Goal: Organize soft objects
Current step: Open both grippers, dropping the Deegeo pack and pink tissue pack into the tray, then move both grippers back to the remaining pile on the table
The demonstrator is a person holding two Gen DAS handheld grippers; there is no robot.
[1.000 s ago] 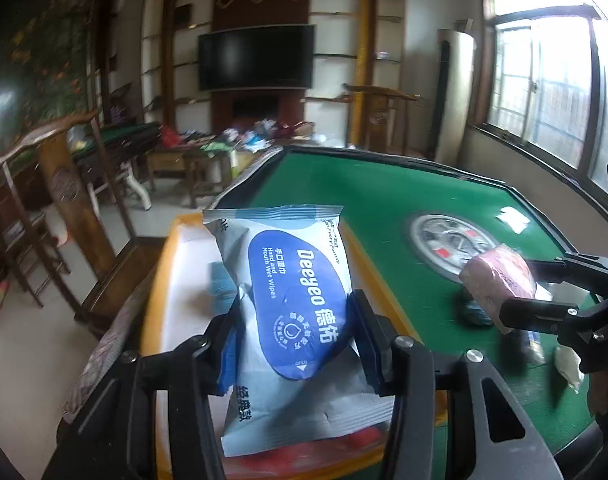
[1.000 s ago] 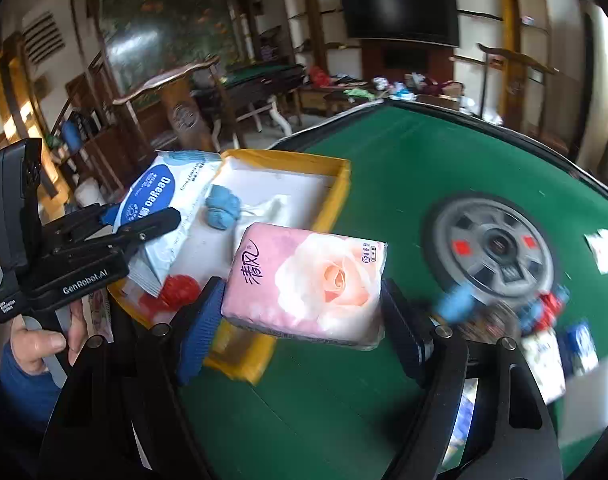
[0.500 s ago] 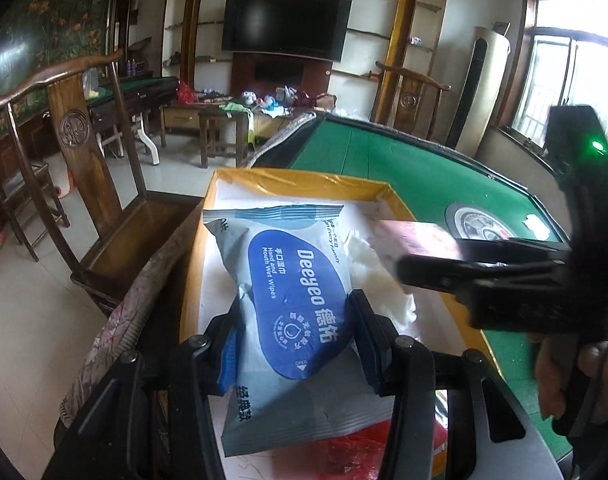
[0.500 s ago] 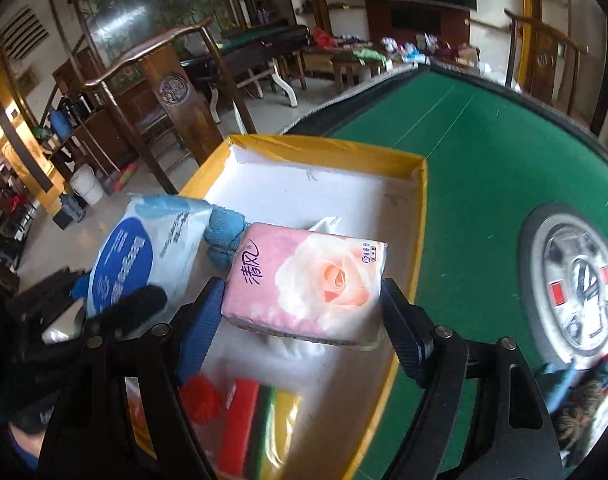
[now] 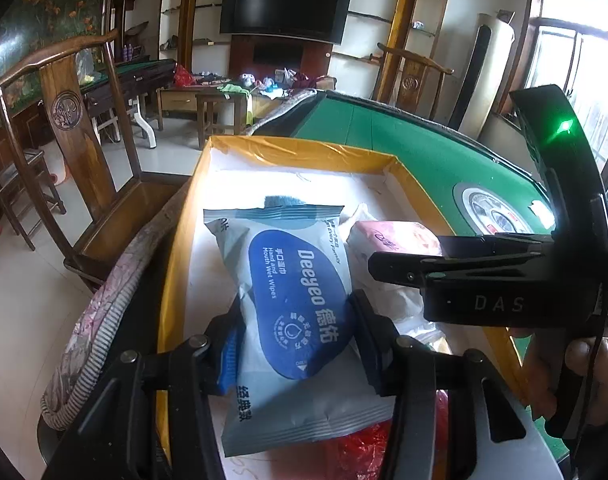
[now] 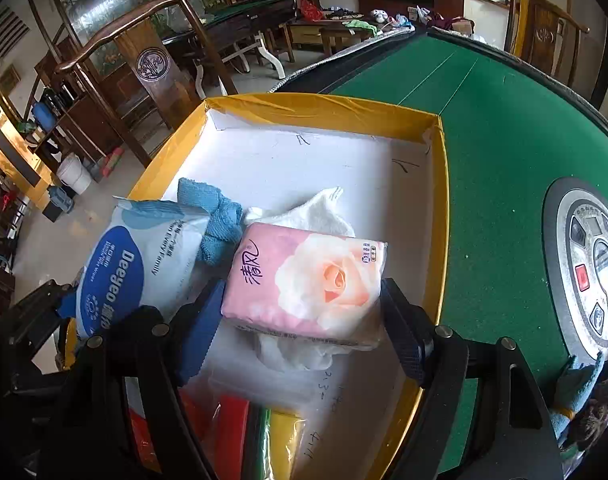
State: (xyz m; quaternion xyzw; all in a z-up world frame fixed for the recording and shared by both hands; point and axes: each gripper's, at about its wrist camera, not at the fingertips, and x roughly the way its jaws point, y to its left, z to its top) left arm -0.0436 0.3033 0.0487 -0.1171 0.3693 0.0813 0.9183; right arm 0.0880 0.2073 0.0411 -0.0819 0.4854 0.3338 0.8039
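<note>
Left gripper [image 5: 296,332] clamped on the wet wipes pack [image 5: 292,300], over the yellow-rimmed tray [image 6: 323,110] near its 9 o'clock wall. Blue cloth [image 6: 216,220] and white cloth [image 6: 315,210] touch between packs. Right gripper [image 6: 304,320] clamped on pink tissue pack [image 6: 307,280], above tray centre. Tray's 12 o'clock half is bare white floor; green table [image 6: 503,152] lies at 3 o'clock.

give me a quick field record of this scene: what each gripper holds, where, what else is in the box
left gripper: shut on wet wipes pack
right gripper: shut on pink tissue pack
position: both packs over the yellow box
box contents: blue cloth, white cloth, red and yellow items near edge
surface: green table
</note>
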